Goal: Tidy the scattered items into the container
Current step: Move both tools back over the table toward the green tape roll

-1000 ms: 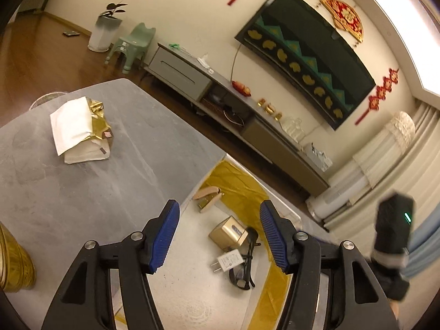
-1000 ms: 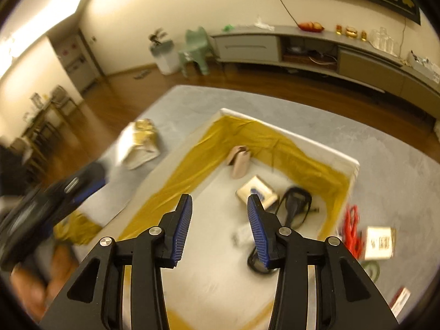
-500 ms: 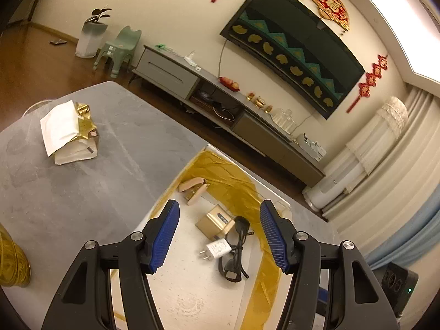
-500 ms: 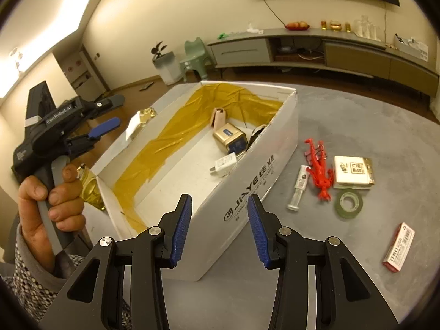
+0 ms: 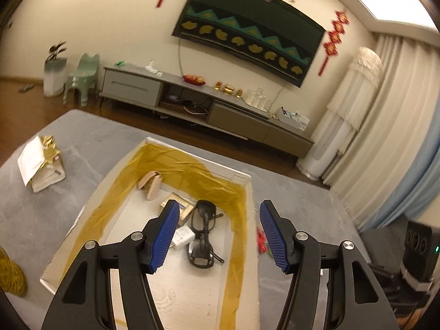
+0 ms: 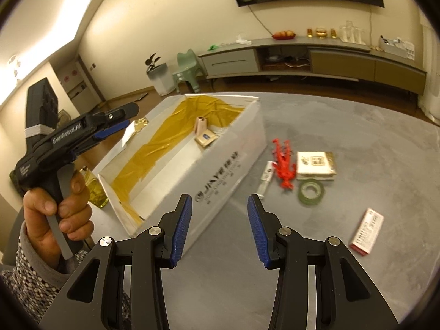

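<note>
A white cardboard box (image 6: 220, 170) lined with gold tape (image 5: 220, 184) stands on the grey table. Inside lie black glasses (image 5: 203, 233), a white charger (image 5: 183, 236), a gold small box (image 5: 176, 209) and a pink stapler (image 5: 151, 184). My left gripper (image 5: 217, 233) hovers open above the box, empty. My right gripper (image 6: 218, 227) is open and empty, low over the table in front of the box. Right of the box lie a red toy lobster (image 6: 284, 162), a white tube (image 6: 265, 180), a white-and-gold packet (image 6: 316, 163), a green tape roll (image 6: 310, 191) and a red-and-white pack (image 6: 367, 231).
A torn white-and-gold paper bag (image 5: 41, 163) lies on the table left of the box. A yellow glass bottle (image 5: 11, 275) stands at the near left. A hand (image 6: 57, 211) holds the left gripper. A TV cabinet (image 6: 302, 57) runs along the far wall.
The left gripper swung right, centring the box beneath it. The right gripper pulled back and down from above the box to its outer side, bringing the scattered items into view.
</note>
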The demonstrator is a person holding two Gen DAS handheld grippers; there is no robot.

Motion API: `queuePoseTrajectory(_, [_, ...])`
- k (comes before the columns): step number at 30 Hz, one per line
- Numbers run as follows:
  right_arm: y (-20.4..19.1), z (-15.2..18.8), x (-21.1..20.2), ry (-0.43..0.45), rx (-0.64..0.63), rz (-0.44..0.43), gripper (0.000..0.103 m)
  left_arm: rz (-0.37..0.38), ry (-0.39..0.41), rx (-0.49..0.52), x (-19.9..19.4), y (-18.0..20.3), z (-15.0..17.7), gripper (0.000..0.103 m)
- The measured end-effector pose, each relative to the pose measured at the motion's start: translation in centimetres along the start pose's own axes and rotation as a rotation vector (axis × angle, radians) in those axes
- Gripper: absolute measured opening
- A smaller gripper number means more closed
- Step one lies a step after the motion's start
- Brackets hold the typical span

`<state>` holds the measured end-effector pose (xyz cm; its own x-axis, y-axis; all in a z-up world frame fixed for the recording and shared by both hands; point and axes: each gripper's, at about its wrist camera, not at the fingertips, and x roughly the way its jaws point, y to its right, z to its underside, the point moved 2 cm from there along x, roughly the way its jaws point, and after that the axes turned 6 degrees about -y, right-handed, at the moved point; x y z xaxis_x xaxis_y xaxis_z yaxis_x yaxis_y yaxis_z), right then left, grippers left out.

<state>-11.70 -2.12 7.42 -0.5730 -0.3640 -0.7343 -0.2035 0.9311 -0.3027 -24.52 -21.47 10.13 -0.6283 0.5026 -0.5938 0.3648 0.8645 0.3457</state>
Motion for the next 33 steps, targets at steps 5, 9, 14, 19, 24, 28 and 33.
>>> queuePoseTrajectory(5, [3.0,0.3,-2.0,0.036,0.051,0.058,0.045,0.021,-0.017,0.138,0.8,4.6,1.1,0.061])
queuePoseTrajectory(9, [7.0,0.5,-3.9,0.077,0.158,0.096,0.045,0.069,-0.053,0.204,1.7,7.5,2.2,0.061])
queuePoseTrajectory(14, [12.3,1.4,-4.8,0.082,0.307,0.091,0.045,0.103,-0.112,0.26,3.5,10.4,3.7,0.061])
queuePoseTrajectory(19, [14.6,2.3,-3.1,0.032,0.313,0.156,0.045,0.098,-0.152,0.275,5.2,12.0,4.9,0.063])
queuePoseTrajectory(24, [13.5,2.2,0.8,-0.047,0.206,0.195,0.046,0.064,-0.148,0.205,6.0,11.0,4.5,0.063])
queuePoseTrajectory(28, [11.4,1.2,4.7,-0.086,0.087,0.222,0.046,0.087,-0.137,0.133,5.6,9.5,3.8,0.063])
queuePoseTrajectory(33, [10.6,0.2,9.5,-0.123,0.002,0.285,0.048,0.095,-0.147,0.115,5.3,8.7,3.7,0.063])
